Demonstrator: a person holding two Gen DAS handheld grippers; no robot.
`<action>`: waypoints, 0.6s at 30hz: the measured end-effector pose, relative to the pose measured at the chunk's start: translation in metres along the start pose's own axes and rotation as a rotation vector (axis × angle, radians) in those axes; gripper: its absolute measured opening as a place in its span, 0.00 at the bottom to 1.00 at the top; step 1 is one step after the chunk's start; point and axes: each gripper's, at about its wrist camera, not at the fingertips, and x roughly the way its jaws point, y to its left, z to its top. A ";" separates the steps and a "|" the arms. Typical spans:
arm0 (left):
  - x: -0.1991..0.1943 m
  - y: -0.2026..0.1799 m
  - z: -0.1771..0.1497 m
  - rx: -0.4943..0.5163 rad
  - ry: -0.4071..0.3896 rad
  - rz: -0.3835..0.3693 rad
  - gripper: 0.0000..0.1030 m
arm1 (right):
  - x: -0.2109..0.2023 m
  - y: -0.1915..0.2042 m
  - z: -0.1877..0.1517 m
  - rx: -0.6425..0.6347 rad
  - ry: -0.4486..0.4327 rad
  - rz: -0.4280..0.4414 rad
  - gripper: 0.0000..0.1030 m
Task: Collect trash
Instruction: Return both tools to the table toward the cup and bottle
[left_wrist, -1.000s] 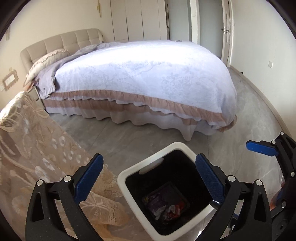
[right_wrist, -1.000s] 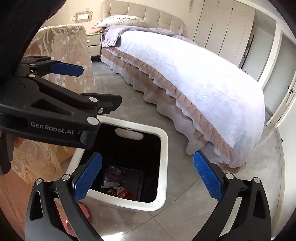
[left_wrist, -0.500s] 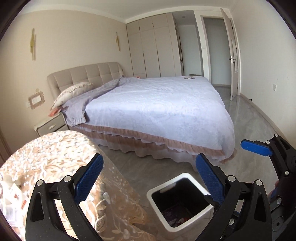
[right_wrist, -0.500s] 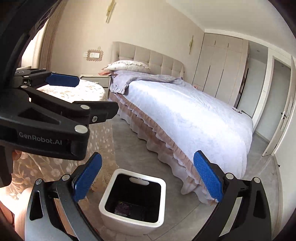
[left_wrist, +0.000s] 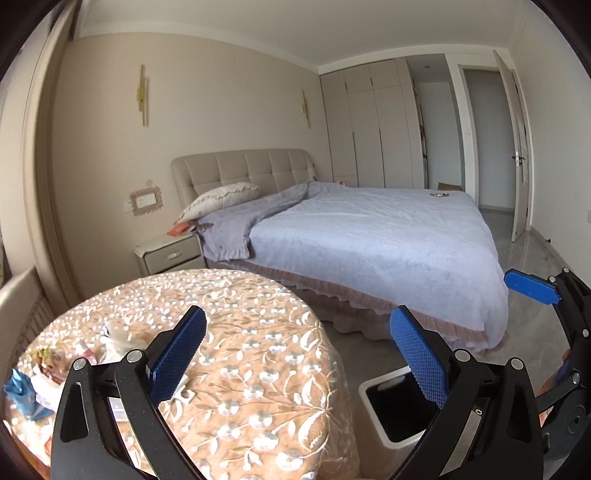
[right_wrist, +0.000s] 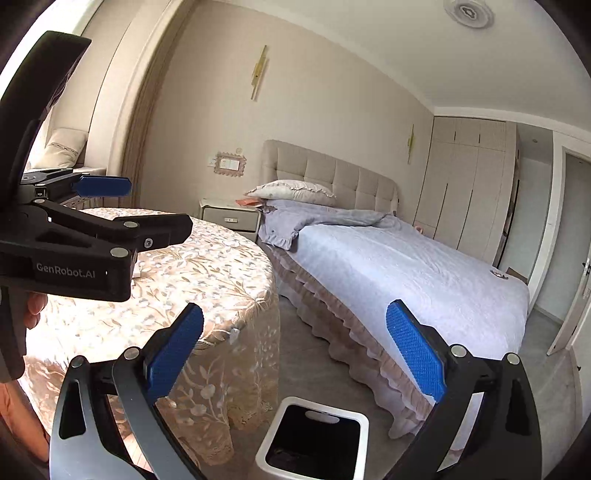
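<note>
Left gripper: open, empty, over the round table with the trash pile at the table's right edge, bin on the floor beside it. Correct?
Not quite. The trash pile lies at the table's left edge, not the right, as the left wrist view shows. The rest holds: the left gripper is open and empty over the round table, and the bin stands on the floor beside it.

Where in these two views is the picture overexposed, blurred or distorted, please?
Left wrist view: the trash at the table's left edge is soft and blurred; the doorway bows from fisheye distortion. Right wrist view: sunlight blows out the tablecloth at lower left; the bin's inside is too dark to read. Both grippers, left and right, look sharp.
</note>
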 end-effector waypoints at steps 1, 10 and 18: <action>-0.006 0.007 -0.003 -0.009 0.002 0.016 0.95 | -0.001 0.004 0.004 -0.001 -0.008 0.016 0.96; -0.058 0.078 -0.035 -0.031 0.026 0.239 0.95 | 0.007 0.065 0.028 -0.026 -0.053 0.197 0.96; -0.115 0.143 -0.063 -0.098 0.038 0.422 0.95 | 0.014 0.142 0.049 -0.067 -0.052 0.361 0.96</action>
